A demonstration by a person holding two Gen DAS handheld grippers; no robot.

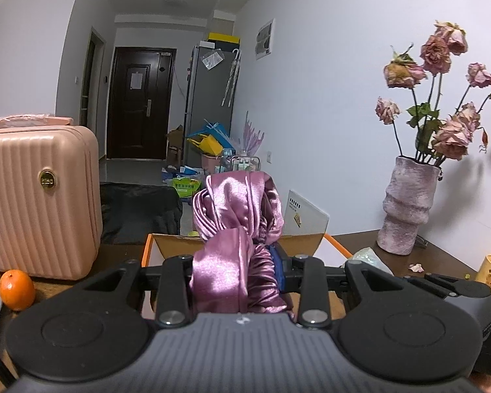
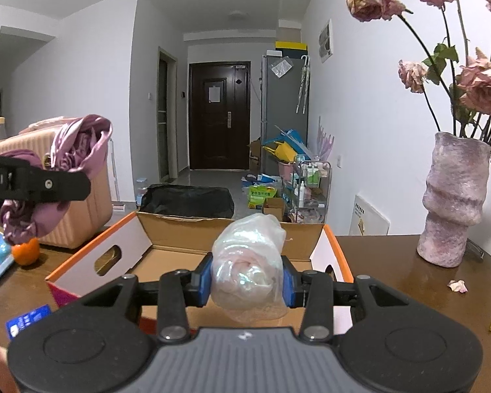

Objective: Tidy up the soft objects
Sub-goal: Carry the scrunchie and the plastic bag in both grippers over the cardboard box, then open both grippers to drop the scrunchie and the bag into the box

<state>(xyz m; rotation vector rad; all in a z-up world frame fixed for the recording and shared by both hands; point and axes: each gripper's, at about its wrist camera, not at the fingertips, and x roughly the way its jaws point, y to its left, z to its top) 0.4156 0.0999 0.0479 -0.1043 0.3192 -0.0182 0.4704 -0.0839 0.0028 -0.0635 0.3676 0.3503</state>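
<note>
Both grippers are loaded: the left gripper [image 1: 235, 275] clamps a purple satin bundle [image 1: 237, 229], the right gripper [image 2: 247, 283] squeezes a plastic-wrapped pink roll [image 2: 248, 265] above the open cardboard box [image 2: 121, 245], so lowering and letting go looks next.

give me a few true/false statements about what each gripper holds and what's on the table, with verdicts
1. The left gripper is shut on a purple satin cloth. True.
2. The right gripper has its jaws open with nothing in them. False: they are shut on a clear bag with a pale pink soft item.
3. An open cardboard box sits on the table ahead of both grippers. True.
4. The orange lies inside the box. False: it sits on the table beside the pink suitcase.
5. The vase lies tipped over. False: it stands upright holding dried roses.
</note>
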